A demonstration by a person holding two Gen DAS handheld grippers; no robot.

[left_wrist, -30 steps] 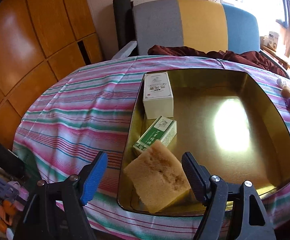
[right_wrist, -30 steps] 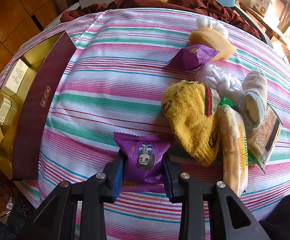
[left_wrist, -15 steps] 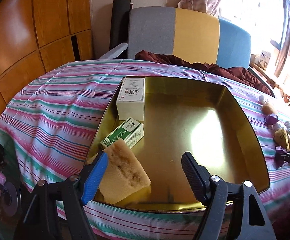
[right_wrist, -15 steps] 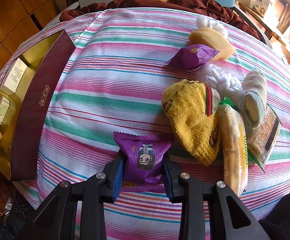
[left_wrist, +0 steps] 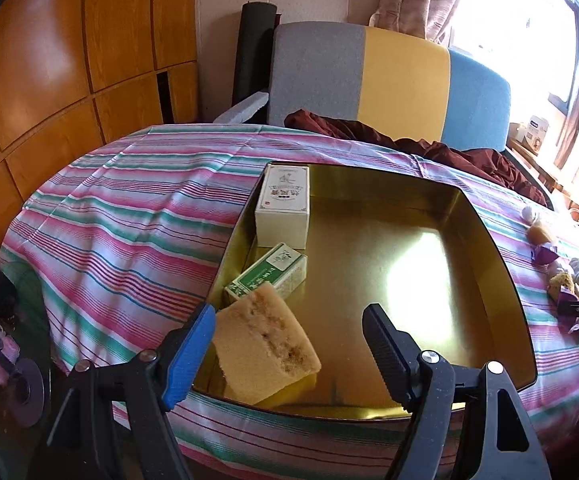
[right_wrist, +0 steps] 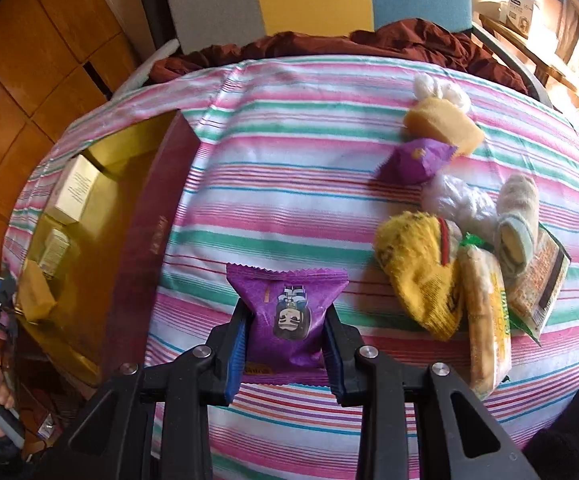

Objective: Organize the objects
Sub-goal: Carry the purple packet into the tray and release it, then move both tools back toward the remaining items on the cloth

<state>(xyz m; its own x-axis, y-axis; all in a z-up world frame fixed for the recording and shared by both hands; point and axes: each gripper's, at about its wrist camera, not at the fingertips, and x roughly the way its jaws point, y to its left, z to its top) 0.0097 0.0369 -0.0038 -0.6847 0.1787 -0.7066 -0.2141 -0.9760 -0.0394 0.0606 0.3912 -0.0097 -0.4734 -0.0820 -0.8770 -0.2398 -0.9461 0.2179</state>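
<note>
purple snack packet — long axis pointing away

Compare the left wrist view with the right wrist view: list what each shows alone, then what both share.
Left wrist only: the open left gripper seen from behind, empty, and the gold box's bare floor with its bright glare.

Right wrist only: the right gripper shut on the purple snack packet, the box's maroon outer wall, the cracker packs and rolled pale sock.

Both: the white carton, green-and-white carton, yellow sponge, second purple packet and yellow sock.
</note>
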